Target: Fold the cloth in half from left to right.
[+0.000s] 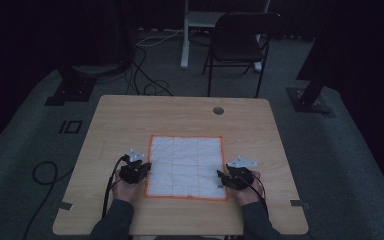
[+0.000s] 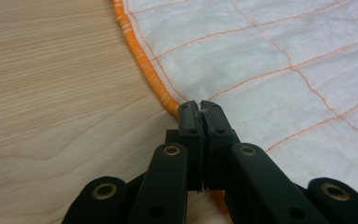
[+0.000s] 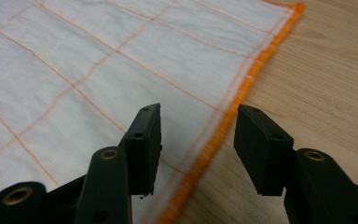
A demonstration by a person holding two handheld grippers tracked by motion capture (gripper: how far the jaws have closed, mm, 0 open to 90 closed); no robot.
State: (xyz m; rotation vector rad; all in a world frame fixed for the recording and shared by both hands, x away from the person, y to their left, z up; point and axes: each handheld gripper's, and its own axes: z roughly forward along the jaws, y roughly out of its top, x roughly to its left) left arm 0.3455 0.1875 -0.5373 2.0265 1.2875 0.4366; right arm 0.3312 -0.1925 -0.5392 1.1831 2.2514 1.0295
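The white cloth (image 1: 186, 167) with orange trim lies flat on the near middle of the table (image 1: 125, 120). At its left edge the left gripper (image 2: 199, 106) has pinched shut on the hem, it seems, with a small pucker of fabric at the tips. At the right edge the right gripper (image 3: 196, 135) stands half open, straddling the trim. It should close squarely on the hem before any lift, so both sides rise evenly.
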